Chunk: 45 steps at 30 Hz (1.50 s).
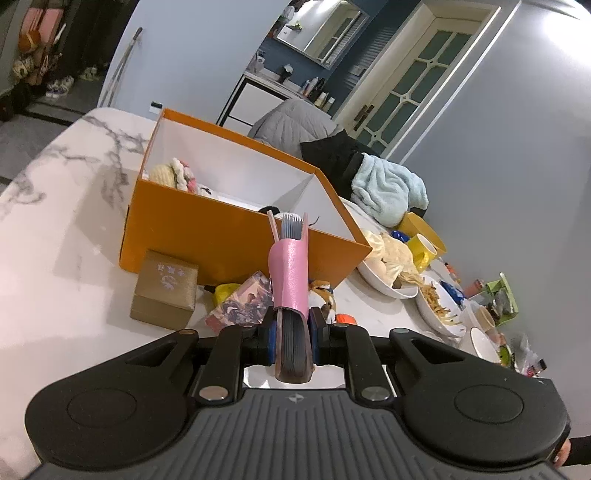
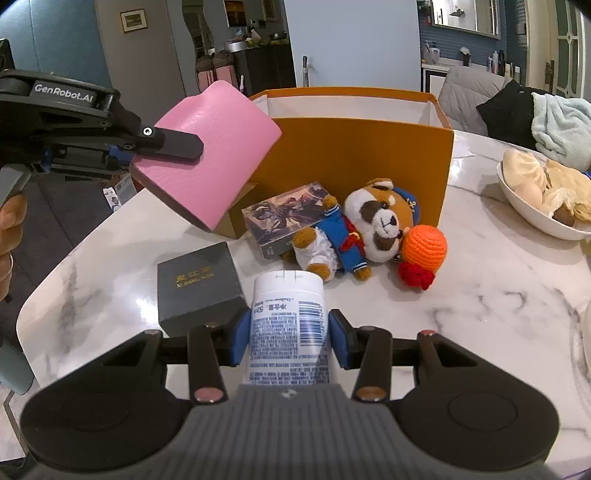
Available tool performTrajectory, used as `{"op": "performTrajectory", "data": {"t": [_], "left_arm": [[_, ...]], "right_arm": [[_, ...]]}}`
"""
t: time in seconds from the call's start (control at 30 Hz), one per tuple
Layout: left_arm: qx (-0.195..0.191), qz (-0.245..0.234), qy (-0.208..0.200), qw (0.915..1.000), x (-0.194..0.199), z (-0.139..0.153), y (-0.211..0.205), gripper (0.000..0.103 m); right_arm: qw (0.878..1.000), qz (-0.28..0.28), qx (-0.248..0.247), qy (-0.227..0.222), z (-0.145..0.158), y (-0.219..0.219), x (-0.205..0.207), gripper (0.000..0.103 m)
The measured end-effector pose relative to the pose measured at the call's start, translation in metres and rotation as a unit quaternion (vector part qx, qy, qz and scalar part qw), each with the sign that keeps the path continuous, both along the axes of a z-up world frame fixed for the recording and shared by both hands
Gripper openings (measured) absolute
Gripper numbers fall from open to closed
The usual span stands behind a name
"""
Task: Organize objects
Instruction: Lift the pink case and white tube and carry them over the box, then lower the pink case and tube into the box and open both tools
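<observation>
A white marble table (image 2: 491,295) with grey veins carries the clutter, in a room with pale grey walls, a blue wall with a mirror (image 1: 325,31) and a glazed panel door (image 1: 417,85). An open orange box (image 2: 354,155) with a white lining stands on the table; crocheted toys (image 1: 173,173) lie inside at 1 end.

The left gripper (image 1: 291,332) pinches a pink card holder (image 1: 290,277) edge-on between its blue pads (image 1: 316,332), the cards' grey edges showing; in the right wrist view the holder (image 2: 207,147) hangs in the air just in front of the box's near corner. The right gripper (image 2: 290,334) clamps a white tube (image 2: 288,325) with blue print and a barcode, cap pointing forward.

In front of the box lie a picture-printed card box (image 2: 284,218), a plush red panda in a blue sailor suit (image 2: 365,225) leaning on it, an orange and red crochet ball (image 2: 423,254) touching the plush, and a black gift box (image 2: 197,284) with gold lettering. A white bowl of steamed buns (image 2: 535,192) sits to the right.
</observation>
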<state>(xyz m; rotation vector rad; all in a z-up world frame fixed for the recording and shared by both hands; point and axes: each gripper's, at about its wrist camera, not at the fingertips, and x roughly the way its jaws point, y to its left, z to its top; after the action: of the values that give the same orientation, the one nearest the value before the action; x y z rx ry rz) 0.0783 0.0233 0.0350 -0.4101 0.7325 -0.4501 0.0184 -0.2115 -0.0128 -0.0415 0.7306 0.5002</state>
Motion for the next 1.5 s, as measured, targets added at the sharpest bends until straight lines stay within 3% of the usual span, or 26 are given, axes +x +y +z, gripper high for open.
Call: {"op": "performTrajectory", "data": {"t": [0.57, 0.87, 1.07, 1.2, 1.33, 1.5], "left_arm": [[0.009, 0.008, -0.033, 0.9994, -0.010, 0.026, 0.008, 0.020], [0.026, 0.021, -0.064, 0.9974, 0.026, 0.063, 0.015, 0.020], [0.060, 0.036, -0.072, 0.9949, 0.080, 0.081, 0.013, 0.020], [0.083, 0.042, -0.060, 0.9939, 0.117, 0.075, 0.004, 0.020], [0.105, 0.038, -0.036, 0.9931, 0.146, 0.055, -0.008, 0.020], [0.134, 0.021, -0.010, 0.9907, 0.166, 0.027, -0.024, 0.020]], "right_arm": [[1.000, 0.008, -0.008, -0.018, 0.026, 0.002, -0.007, 0.047], [0.999, 0.017, 0.009, -0.048, 0.080, 0.006, 0.031, 0.047], [0.998, 0.008, 0.044, -0.047, 0.127, 0.008, 0.103, 0.047], [0.998, -0.013, 0.054, -0.023, 0.142, 0.015, 0.171, 0.047], [0.997, -0.038, 0.056, 0.025, 0.132, 0.021, 0.235, 0.047], [0.994, -0.064, 0.032, 0.083, 0.094, 0.034, 0.302, 0.047]]}}
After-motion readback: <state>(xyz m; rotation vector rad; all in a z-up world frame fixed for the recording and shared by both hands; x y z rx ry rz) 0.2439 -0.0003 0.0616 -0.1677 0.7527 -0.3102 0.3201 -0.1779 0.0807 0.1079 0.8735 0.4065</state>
